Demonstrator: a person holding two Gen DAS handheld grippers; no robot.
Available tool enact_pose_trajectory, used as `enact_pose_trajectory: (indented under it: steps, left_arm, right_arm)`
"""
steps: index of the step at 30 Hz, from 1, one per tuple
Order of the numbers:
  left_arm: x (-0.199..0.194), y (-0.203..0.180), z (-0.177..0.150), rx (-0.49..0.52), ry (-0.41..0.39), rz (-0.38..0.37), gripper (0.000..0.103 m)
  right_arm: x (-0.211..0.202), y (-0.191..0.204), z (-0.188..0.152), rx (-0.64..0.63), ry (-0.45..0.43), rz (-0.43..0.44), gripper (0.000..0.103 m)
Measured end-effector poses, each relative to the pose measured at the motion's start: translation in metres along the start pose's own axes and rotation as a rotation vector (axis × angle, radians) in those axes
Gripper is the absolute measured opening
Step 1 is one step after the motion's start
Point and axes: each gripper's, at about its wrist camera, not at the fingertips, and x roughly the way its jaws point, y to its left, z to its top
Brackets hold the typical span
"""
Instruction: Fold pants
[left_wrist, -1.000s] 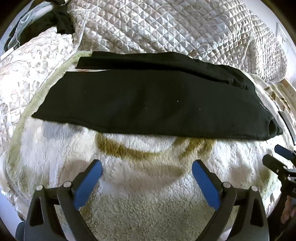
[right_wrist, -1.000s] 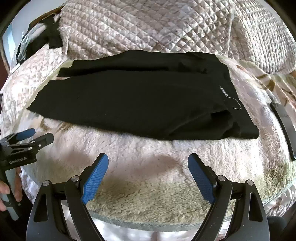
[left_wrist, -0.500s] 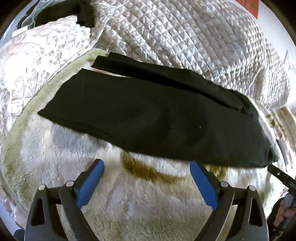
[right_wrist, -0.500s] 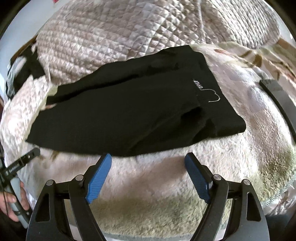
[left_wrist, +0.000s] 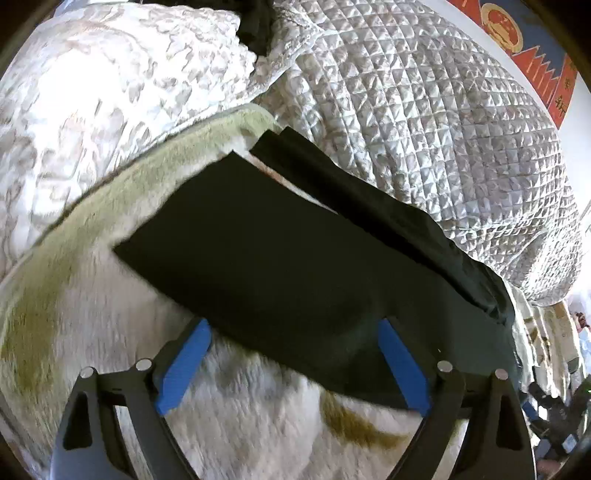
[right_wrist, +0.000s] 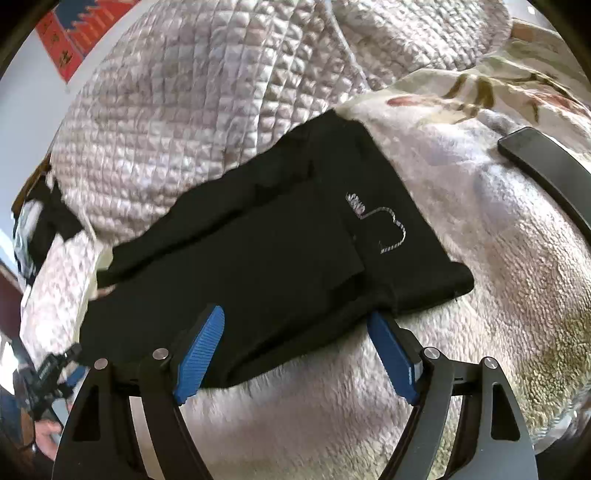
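Note:
Black pants lie flat on a fluffy white blanket, folded lengthwise with one leg over the other. My left gripper is open at the near edge toward the leg ends, its blue pads at the hem side. In the right wrist view the pants show the waist end with a small white embroidered logo. My right gripper is open, its fingertips reaching the near edge of the waist end. Neither holds cloth.
A quilted silvery cover is piled behind the pants. A dark flat strap-like object lies on the blanket at right. Another dark garment sits at the far back. The left gripper shows at the right wrist view's left edge.
Both grippers moved forward and closer to the pants, the left swinging toward the leg ends, the right toward the waist. Both stayed open. The pants have not moved.

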Motion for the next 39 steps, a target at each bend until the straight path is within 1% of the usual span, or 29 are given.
enact_pose_trajectory:
  steps: [2,4,5,6,9,12,15,18,20,22,23,24,25,26,27,28,30,33,36,39]
  left_arm:
    - [0.004,0.002,0.003,0.001,-0.007,0.022,0.087]
    - [0.007,0.002,0.006,0.005,-0.014,0.043,0.082]
    - [0.008,0.003,0.007,0.009,-0.017,0.055,0.078]
    - [0.009,0.003,0.008,0.010,-0.019,0.064,0.075]
    - [0.011,0.004,0.010,0.020,-0.019,0.076,0.074]
    - [0.012,0.004,0.012,0.031,-0.018,0.088,0.074]
    - [0.013,0.005,0.012,0.031,-0.017,0.088,0.074]
    - [0.014,0.004,0.013,0.042,-0.018,0.098,0.074]
    - [0.016,0.004,0.014,0.048,-0.017,0.106,0.074]
    - [0.018,0.003,0.017,0.052,-0.019,0.122,0.072]
    - [0.019,0.002,0.018,0.054,-0.021,0.135,0.068]
    - [0.020,0.002,0.019,0.055,-0.022,0.150,0.062]
    - [0.022,0.003,0.020,0.056,-0.024,0.165,0.058]
    - [0.023,0.003,0.022,0.057,-0.025,0.183,0.046]
    - [0.023,0.005,0.023,0.055,-0.027,0.200,0.030]
    - [0.024,0.006,0.025,0.052,-0.028,0.212,0.023]
    - [0.022,0.009,0.029,0.049,-0.019,0.194,0.005]
    - [0.008,0.001,0.031,0.081,-0.031,0.192,0.004]
    - [-0.020,-0.008,0.027,0.099,-0.062,0.164,0.004]
    - [-0.047,-0.006,0.018,0.088,-0.075,0.156,0.004]
  right_arm:
    - [-0.002,0.001,0.003,0.015,-0.022,-0.003,0.075]
    - [-0.003,0.000,0.004,0.018,-0.028,-0.018,0.068]
    - [-0.004,0.000,0.004,0.025,-0.029,-0.027,0.063]
    - [-0.005,-0.002,0.005,0.042,-0.026,-0.034,0.062]
    - [-0.006,-0.006,0.005,0.079,-0.008,-0.023,0.062]
    - [-0.005,-0.012,0.004,0.150,0.016,-0.012,0.062]
    - [-0.003,-0.023,-0.005,0.246,0.058,-0.013,0.062]
    - [-0.001,-0.030,-0.002,0.262,0.031,-0.007,0.061]
    - [0.001,-0.032,0.005,0.265,0.009,-0.032,0.061]
    - [0.005,-0.037,0.014,0.295,-0.005,-0.044,0.061]
    - [0.007,-0.039,0.017,0.299,-0.010,-0.048,0.061]
    - [0.010,-0.040,0.019,0.296,-0.015,-0.056,0.054]
    - [0.013,-0.042,0.021,0.293,-0.015,-0.074,0.047]
    - [0.013,-0.043,0.022,0.291,-0.017,-0.093,0.031]
    - [0.014,-0.045,0.023,0.284,-0.015,-0.102,0.023]
    - [0.015,-0.046,0.023,0.280,-0.008,-0.095,0.023]
    - [0.014,-0.047,0.024,0.263,0.004,-0.083,0.018]
    - [0.000,-0.041,0.027,0.240,0.005,-0.042,0.012]
    - [-0.019,-0.039,0.028,0.237,0.010,0.001,0.011]
    - [-0.041,-0.045,0.022,0.253,0.020,0.014,0.011]
